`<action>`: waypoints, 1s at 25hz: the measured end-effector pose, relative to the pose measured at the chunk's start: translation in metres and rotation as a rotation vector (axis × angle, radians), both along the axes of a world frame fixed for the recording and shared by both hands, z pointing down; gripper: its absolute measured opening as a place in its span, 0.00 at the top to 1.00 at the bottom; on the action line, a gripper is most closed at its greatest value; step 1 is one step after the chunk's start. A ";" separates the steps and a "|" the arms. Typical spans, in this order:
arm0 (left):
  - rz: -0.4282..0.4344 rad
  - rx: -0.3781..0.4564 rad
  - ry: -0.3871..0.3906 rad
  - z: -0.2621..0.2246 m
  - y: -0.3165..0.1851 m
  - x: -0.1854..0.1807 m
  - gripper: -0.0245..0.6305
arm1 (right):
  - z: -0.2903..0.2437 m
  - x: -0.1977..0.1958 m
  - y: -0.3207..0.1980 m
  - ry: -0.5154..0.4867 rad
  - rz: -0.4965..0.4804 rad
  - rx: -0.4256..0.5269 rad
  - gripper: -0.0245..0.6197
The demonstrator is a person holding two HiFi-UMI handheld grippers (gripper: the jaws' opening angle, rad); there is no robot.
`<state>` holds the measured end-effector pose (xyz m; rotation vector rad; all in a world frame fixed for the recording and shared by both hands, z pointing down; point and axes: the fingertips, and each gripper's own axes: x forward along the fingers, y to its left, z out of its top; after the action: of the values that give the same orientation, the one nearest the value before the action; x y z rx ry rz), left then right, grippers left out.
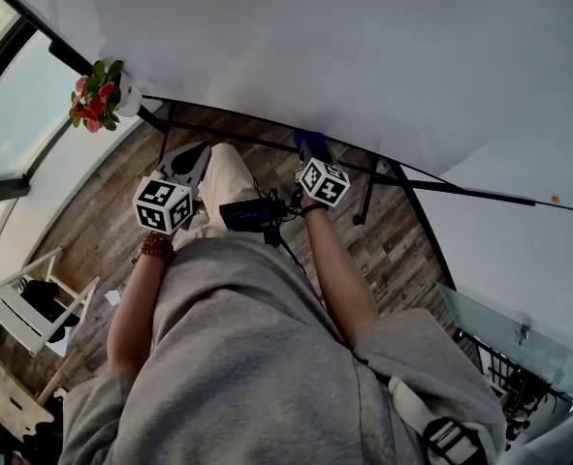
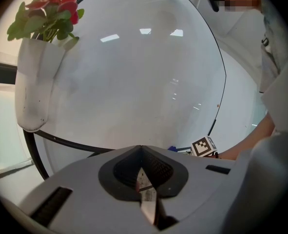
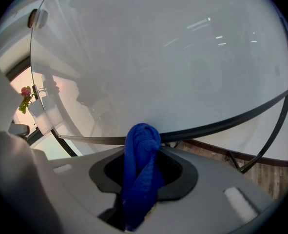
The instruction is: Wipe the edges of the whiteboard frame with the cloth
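Observation:
The whiteboard (image 1: 344, 56) fills the top of the head view, and its black bottom frame edge (image 1: 267, 145) runs under it. My right gripper (image 1: 310, 151) is shut on a blue cloth (image 1: 312, 143), which sits right at that edge. In the right gripper view the cloth (image 3: 141, 169) bulges out of the shut jaws just below the frame edge (image 3: 221, 123). My left gripper (image 1: 187, 163) hangs lower left of the board, apart from it. In the left gripper view its jaws (image 2: 143, 174) are shut with nothing held, facing the board (image 2: 134, 82) and its frame edge (image 2: 61, 140).
A white pouch of red flowers (image 1: 97, 95) hangs at the board's left corner (image 2: 36, 82). The stand's black legs (image 1: 368, 187) drop to the wooden floor. A white rack (image 1: 24, 308) stands at lower left and a glass tabletop (image 1: 519, 342) at lower right.

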<state>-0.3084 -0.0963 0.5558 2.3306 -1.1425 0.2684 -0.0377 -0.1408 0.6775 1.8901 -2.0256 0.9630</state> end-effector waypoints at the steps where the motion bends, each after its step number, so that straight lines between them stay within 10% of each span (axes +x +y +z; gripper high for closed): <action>1: -0.001 0.004 0.002 -0.001 -0.003 0.001 0.95 | 0.000 0.000 0.001 0.002 -0.002 -0.001 0.74; 25: 0.038 -0.014 0.020 0.004 -0.007 0.012 0.95 | 0.003 -0.020 -0.003 -0.075 0.002 -0.015 0.74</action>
<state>-0.2966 -0.1036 0.5595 2.3399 -1.0842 0.2654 -0.0579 -0.1436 0.6803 1.8762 -2.0519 1.0615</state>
